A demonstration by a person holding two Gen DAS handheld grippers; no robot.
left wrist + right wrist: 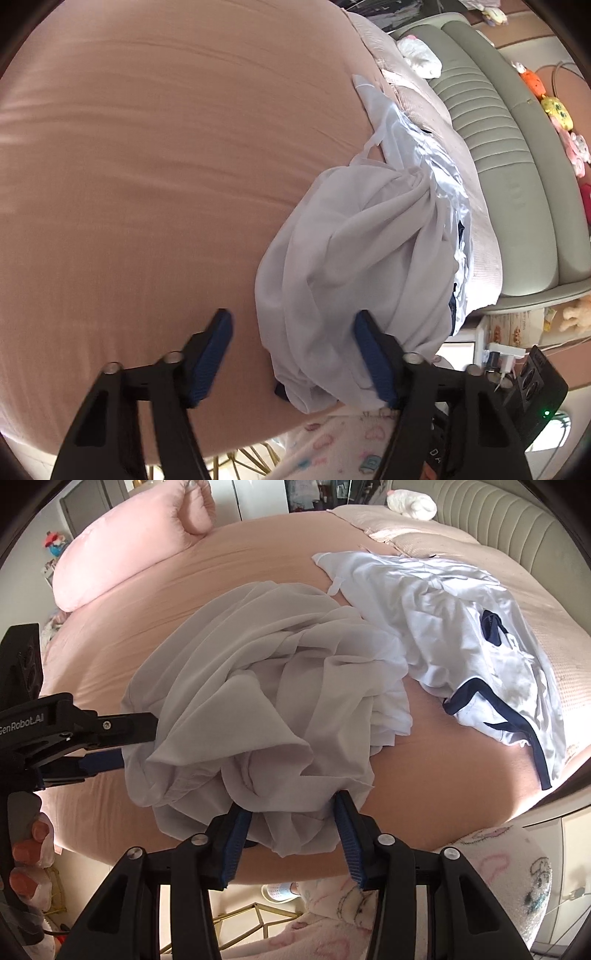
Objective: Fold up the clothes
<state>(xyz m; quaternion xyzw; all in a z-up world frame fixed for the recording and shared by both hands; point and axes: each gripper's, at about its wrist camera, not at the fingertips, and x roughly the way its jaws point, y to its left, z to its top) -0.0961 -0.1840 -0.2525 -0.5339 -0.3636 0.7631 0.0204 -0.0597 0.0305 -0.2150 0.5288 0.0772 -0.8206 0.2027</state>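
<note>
A crumpled white garment (266, 686) lies bunched near the front edge of the pink bed (443, 768). My right gripper (291, 808) is open, with the garment's near folds hanging between its blue pads (236, 834). My left gripper (140, 742) reaches into the heap from the left. In the left wrist view the left gripper (292, 315) is open wide, and the garment (369, 258) covers its right pad and part of the gap. A second white garment with navy trim (461, 627) lies spread further back on the right.
A big pink pillow (122, 546) sits at the bed's far left. A padded grey-green headboard (498, 147) lines the far side, with plush toys (554, 107) beyond it. The person's patterned fleece clothing (498, 867) is at the bed's front edge. A gold wire frame (258, 919) stands on the floor.
</note>
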